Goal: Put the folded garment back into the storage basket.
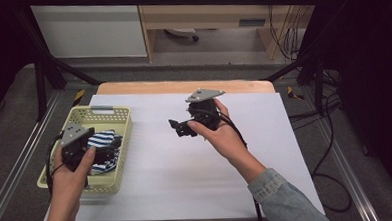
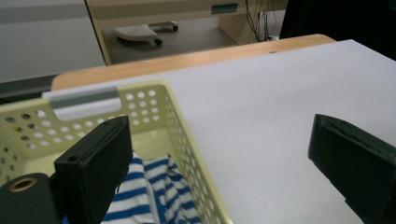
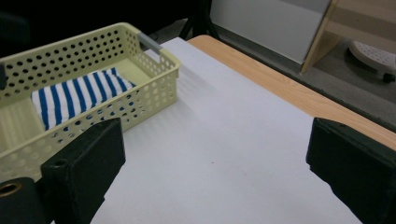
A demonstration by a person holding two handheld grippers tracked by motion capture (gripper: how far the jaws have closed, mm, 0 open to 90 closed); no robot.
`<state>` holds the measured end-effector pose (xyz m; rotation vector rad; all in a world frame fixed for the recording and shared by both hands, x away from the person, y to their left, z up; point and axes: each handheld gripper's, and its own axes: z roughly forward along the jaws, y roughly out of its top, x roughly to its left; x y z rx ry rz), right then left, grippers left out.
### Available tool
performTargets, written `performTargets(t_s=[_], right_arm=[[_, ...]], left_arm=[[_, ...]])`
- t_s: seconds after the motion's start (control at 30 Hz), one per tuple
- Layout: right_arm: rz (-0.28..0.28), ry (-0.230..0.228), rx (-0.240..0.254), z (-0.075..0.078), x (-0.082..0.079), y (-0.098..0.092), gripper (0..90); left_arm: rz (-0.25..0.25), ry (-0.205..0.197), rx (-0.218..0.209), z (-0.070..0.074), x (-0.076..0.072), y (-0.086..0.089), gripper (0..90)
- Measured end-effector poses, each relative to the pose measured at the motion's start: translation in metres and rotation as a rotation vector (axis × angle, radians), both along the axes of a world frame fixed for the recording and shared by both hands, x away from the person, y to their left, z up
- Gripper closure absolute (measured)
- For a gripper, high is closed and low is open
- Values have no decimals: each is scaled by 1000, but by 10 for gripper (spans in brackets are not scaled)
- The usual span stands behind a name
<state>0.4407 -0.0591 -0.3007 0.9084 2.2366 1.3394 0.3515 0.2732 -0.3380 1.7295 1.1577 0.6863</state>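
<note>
A pale yellow perforated basket (image 1: 126,124) stands at the table's left edge, with a folded blue-and-white striped cloth (image 1: 103,138) lying in it. My left gripper (image 1: 109,146) hangs over the basket just above the cloth, open, with nothing between its jaws. In the left gripper view the cloth (image 2: 144,186) lies low beside the left jaw, inside the basket (image 2: 154,100); that gripper (image 2: 217,133) stands wide. My right gripper (image 1: 180,127) is held above the table's middle, open and empty. Its own view looks at the basket (image 3: 154,88) and cloth (image 3: 74,95) past the wide-set right gripper (image 3: 212,140).
A white sheet (image 1: 187,181) covers the table, with a wooden strip (image 1: 183,86) bare along the far edge. Black frame legs, cables and a desk stand on the floor beyond. The basket has a grey handle (image 1: 104,109) on its far rim.
</note>
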Motion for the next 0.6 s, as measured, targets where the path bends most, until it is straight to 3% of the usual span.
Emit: performTargets(t_s=[0.1, 0.17, 0.33, 0.4, 0.5, 0.6], right_arm=[[-8, 3, 24, -1, 2, -14, 50], [-21, 6, 42, 0, 2, -24, 48], [-31, 2, 91, 3, 2, -58, 51], [-24, -1, 110, 5, 0, -72, 47], [-31, -1, 134, 4, -2, -89, 40], [-64, -4, 140, 1, -3, -105, 40]], left_arm=[[-11, 11, 8, -11, -3, -4, 69], [-34, 5, -17, -18, -8, -6, 72], [-67, 24, 18, -33, -16, -16, 64], [-77, 28, 9, -38, -19, -17, 65], [-86, -1, -38, -45, -25, -17, 71], [-95, 12, -60, -52, -30, -14, 71]])
